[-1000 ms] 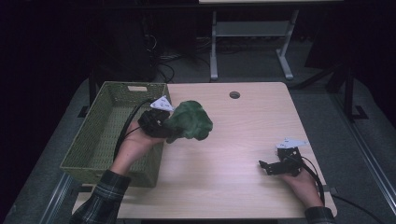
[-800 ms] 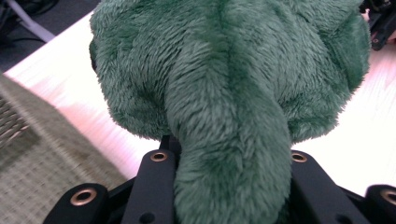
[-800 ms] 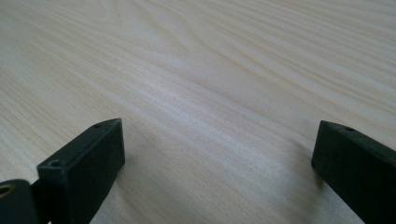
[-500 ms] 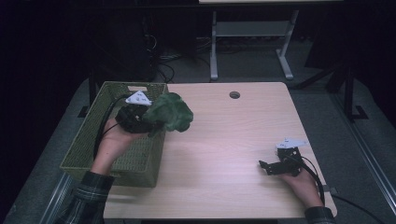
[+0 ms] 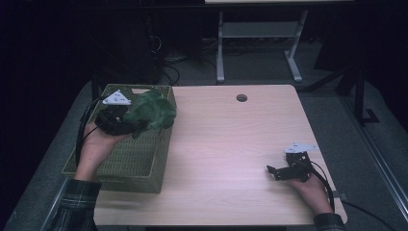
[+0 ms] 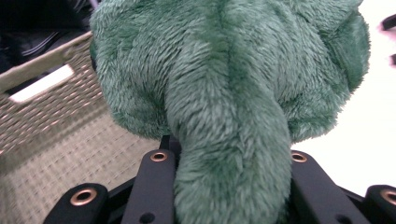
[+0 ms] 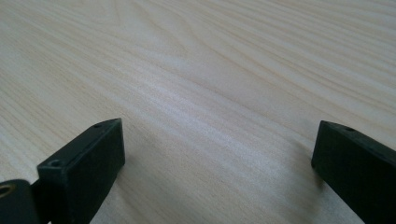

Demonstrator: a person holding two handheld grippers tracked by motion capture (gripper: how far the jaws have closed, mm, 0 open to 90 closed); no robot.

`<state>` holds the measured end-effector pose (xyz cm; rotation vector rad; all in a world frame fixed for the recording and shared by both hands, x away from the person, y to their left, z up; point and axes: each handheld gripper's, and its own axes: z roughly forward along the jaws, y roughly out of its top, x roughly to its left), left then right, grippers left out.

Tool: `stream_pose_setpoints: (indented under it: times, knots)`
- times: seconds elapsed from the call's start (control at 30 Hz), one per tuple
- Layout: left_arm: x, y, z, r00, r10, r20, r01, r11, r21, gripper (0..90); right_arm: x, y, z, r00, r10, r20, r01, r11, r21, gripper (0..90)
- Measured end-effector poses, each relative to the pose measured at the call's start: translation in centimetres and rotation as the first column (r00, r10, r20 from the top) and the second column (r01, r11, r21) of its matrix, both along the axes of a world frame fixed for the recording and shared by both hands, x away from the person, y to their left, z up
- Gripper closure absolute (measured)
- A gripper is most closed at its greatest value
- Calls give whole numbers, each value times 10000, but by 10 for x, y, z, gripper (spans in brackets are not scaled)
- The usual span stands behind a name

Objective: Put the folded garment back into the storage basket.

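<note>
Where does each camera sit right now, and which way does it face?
High view: above the person's side, looking forward and down on the table; both forearms, left hand-held gripper over the basket, right hand-held gripper near the table's right edge.
Left gripper view: on the left hand-held gripper, facing the green plush clamped between its jaws, basket beneath.
Right gripper view: low over bare table, looking along its open jaws.
Shared: high and left gripper views both show the plush and basket.

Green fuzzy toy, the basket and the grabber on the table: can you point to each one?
green plush toy (image 5: 153, 111), high view, middle of its fuzzy body.
woven basket (image 5: 125, 169), high view, its near wall.
right gripper (image 5: 271, 171), high view, between its open jaw tips.
</note>
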<state>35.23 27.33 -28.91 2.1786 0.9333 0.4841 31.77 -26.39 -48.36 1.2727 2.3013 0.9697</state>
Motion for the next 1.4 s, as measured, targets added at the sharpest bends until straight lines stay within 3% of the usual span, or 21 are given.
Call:
stream_pose_setpoints:
  times: [0.23, 0.43, 0.67, 0.9, 1.1, 1.4]
  knots:
    - [2, 18, -18, 9981, 571, -244, -574, 9982, -146, 685, 0, 0, 0, 10000, -17, -18, 17, 10000, 6, 23]
    - [7, 29, -35, 9951, 866, -467, -869, 9962, -26, 685, 0, 0, 0, 10000, -21, -22, 21, 10000, 6, 24]
    - [14, 40, -56, 9924, 1097, -563, -1077, 9935, 374, 685, 0, 0, 0, 10000, -1, 22, 1, 10000, -16, 24]
    - [25, 50, -82, 9867, 1222, -1070, -1139, 9902, 805, 684, 0, 0, 0, 10000, 9, 28, -9, 10000, -16, 24]
    - [36, 56, -105, 9753, 1441, -1672, -1252, 9850, 1187, 683, 0, 0, 0, 10000, 5, 27, -5, 10000, -14, 23]
    - [41, 55, -113, 9618, 1442, -2325, -1108, 9823, 1509, 650, 0, 0, 0, 10000, 7, 29, -7, 10000, -17, 24]
